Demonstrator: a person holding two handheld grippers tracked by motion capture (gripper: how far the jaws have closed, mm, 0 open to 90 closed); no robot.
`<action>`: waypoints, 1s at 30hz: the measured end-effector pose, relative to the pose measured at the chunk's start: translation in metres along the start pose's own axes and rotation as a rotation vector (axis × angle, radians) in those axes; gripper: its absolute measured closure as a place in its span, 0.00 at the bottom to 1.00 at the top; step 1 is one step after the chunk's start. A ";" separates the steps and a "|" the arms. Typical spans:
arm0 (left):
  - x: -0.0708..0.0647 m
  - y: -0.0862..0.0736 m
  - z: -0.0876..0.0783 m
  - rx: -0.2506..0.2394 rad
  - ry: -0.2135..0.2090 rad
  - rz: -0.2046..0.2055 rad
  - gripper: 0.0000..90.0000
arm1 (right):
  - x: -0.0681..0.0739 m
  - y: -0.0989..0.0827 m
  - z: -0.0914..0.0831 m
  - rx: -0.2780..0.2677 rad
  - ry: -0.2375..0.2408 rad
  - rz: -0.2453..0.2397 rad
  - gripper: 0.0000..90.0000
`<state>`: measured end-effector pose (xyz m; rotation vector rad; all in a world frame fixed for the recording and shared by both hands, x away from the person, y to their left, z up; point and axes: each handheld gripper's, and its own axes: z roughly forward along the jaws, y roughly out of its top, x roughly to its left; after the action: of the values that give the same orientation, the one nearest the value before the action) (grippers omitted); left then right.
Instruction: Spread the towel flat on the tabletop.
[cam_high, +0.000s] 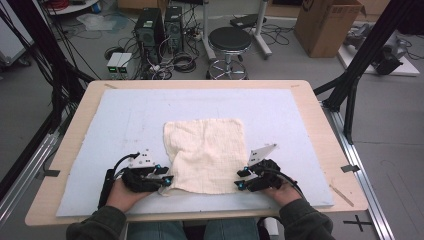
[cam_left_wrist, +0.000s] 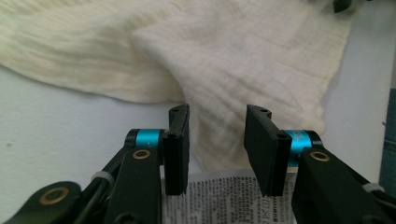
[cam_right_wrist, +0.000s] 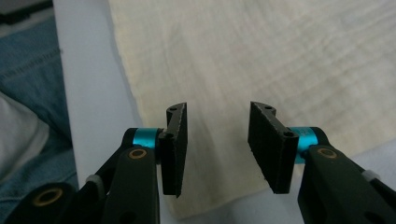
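At the cloth's (cam_high: 207, 152) near corners, I hold my left gripper (cam_left_wrist: 217, 140) and right gripper (cam_right_wrist: 218, 142) apart, ungripped; next, each must pinch its corner.

Lab: computer towers (cam_high: 160, 27), floor cables (cam_high: 175, 62)

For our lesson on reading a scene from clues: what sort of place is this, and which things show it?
Probably a lab or workshop: computer towers with tangled cables stand on the floor beyond the table, beside a stool and a cardboard box.
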<state>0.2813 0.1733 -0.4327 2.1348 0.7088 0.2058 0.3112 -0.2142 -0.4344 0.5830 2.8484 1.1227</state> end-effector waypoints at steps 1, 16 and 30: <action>-0.001 -0.001 0.002 0.017 -0.008 0.008 0.69 | 0.001 -0.001 0.000 -0.010 -0.007 -0.008 0.68; -0.010 0.007 -0.015 0.000 0.008 0.054 0.96 | -0.002 -0.003 -0.017 0.011 -0.016 -0.039 0.98; -0.010 0.004 -0.005 0.004 0.006 0.017 0.68 | 0.007 -0.018 -0.034 -0.047 -0.002 -0.012 0.79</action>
<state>0.2724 0.1697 -0.4254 2.1452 0.6950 0.2210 0.2933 -0.2461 -0.4207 0.5628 2.8113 1.1835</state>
